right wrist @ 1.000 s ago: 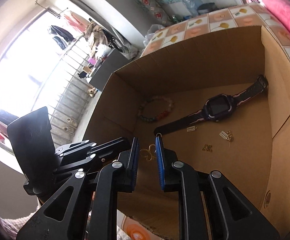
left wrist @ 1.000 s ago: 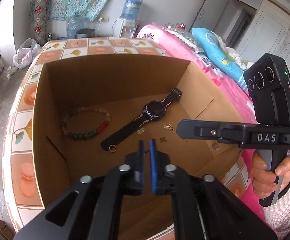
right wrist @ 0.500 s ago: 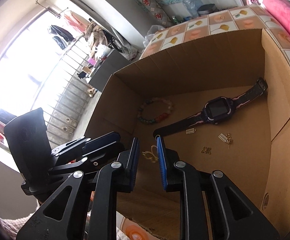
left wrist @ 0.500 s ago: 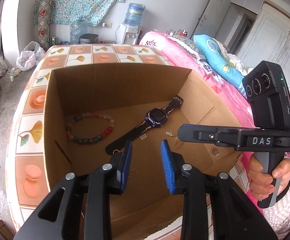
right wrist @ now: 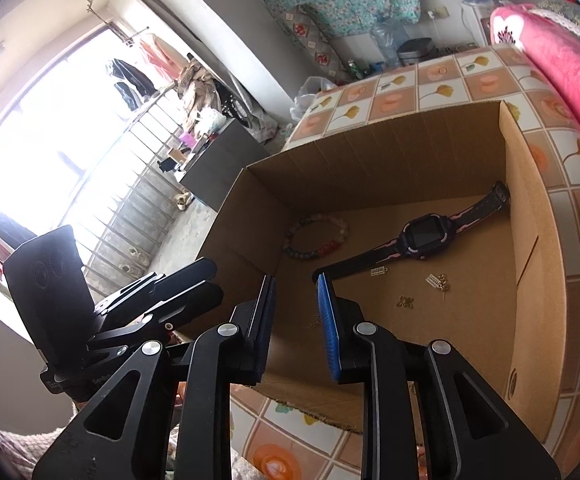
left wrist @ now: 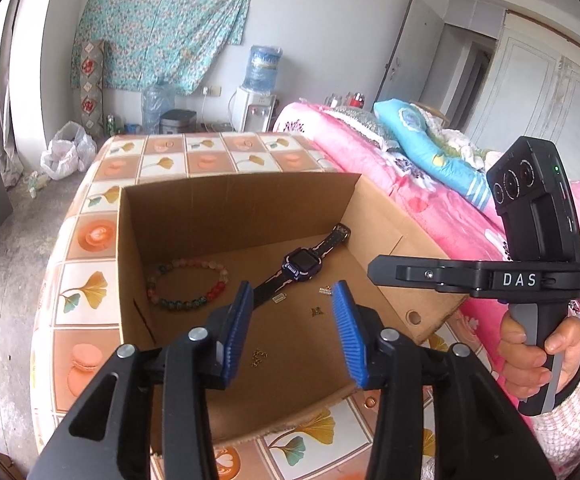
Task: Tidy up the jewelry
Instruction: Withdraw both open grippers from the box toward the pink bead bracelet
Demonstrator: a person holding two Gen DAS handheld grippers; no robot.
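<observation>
In the left wrist view, the left gripper [left wrist: 293, 312] hangs over the open box [left wrist: 161, 208], which stands on a bench [left wrist: 85, 236] with a tiled flower pattern. Its jaws are spread and opening, and nothing is between the blue pads. On the box floor lie a bead bracelet [left wrist: 187, 283] near the left wall, a watch [left wrist: 302, 266] stretched diagonally with one strap end in the far right corner, and some small gold pieces: a charm [left wrist: 278, 298] just beside the watch strap, a second one [left wrist: 325, 290], a little flower piece [left wrist: 316, 311], and a chain bit [left wrist: 258, 357] closer to the near wall. At the right a hand [left wrist: 538, 356] holds the handle of the right gripper [left wrist: 386, 270], whose black fingers point left over the right rim of the box; from this side I cannot tell how its jaws stand. A pink bed [left wrist: 390, 160] is behind. In the right wrist view, the right gripper [right wrist: 294, 300] is above the near left part of the box [right wrist: 530, 264]. Its jaws are a little apart, with a clear gap, and they pinch nothing. Beyond them are the bracelet [right wrist: 317, 236], the watch [right wrist: 422, 236], and the small gold pieces [right wrist: 438, 281] on the floor near the middle. The left gripper's body [right wrist: 137, 304] shows at the left, outside the box wall.
</observation>
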